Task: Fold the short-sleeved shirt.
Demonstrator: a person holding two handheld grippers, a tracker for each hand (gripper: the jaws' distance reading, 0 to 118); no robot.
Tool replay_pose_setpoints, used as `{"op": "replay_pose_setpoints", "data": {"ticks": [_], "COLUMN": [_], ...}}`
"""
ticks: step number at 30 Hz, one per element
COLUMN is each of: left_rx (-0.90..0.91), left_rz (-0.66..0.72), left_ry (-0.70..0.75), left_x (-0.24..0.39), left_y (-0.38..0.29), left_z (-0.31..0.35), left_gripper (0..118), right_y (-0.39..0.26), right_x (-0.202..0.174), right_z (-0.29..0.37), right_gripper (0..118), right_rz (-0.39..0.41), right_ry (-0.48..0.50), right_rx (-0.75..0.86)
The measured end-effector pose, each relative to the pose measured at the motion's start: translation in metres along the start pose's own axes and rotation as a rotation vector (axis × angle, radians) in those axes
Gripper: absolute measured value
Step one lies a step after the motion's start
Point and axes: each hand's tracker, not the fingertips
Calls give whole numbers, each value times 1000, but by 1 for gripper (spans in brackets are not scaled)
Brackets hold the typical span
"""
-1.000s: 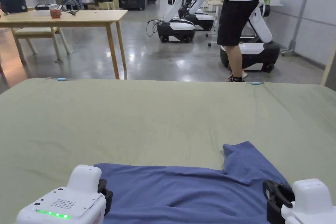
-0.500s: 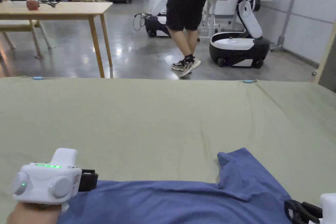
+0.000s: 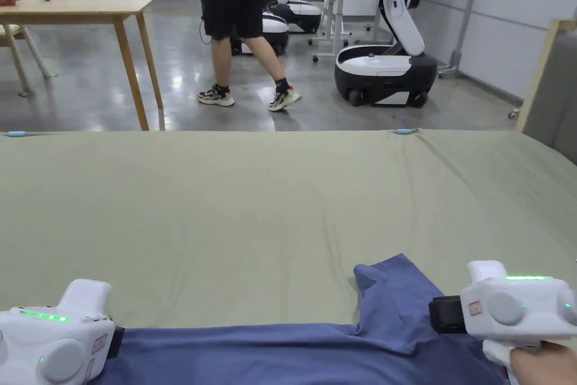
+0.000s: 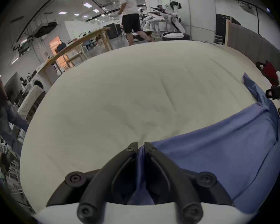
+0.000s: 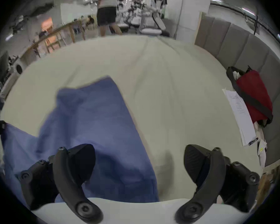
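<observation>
A blue short-sleeved shirt lies at the near edge of the green-covered table, one sleeve pointing away from me. In the left gripper view my left gripper is shut on the shirt's left corner, with blue cloth pinched between the jaws. Its white body sits at the bottom left of the head view. My right gripper is open, its jaws wide apart over the shirt's right edge by the sleeve. Its body is at the right in the head view.
A red bag and white papers lie at the table's right side by a grey padded wall. Beyond the far edge a person walks past a wooden table and white wheeled robots.
The right gripper has come up and forward to beside the sleeve. The left gripper has drawn back left to the shirt's corner. The person in the background has walked left.
</observation>
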Motion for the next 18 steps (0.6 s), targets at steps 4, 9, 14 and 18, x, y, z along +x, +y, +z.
{"op": "replay_pose_setpoints", "data": {"ticks": [4, 9, 14, 18], "left_rx": [-9, 6, 95, 226], "left_rz": [18, 81, 121, 165], "left_ry": [-5, -33, -73, -118], "left_x": [-4, -7, -20, -30], "left_y": [-2, -7, -9, -31], "left_z": [2, 13, 69, 143], "left_gripper": [7, 6, 6, 6], "right_y": [-17, -26, -39, -79], "right_x": [-14, -16, 1, 24], "right_z": [7, 31, 104, 188], "right_gripper": [71, 2, 2, 2], "right_rz": [-29, -53, -32, -31], "right_ry": [-6, 92, 140, 191], "right_rx": [24, 37, 221, 383]}}
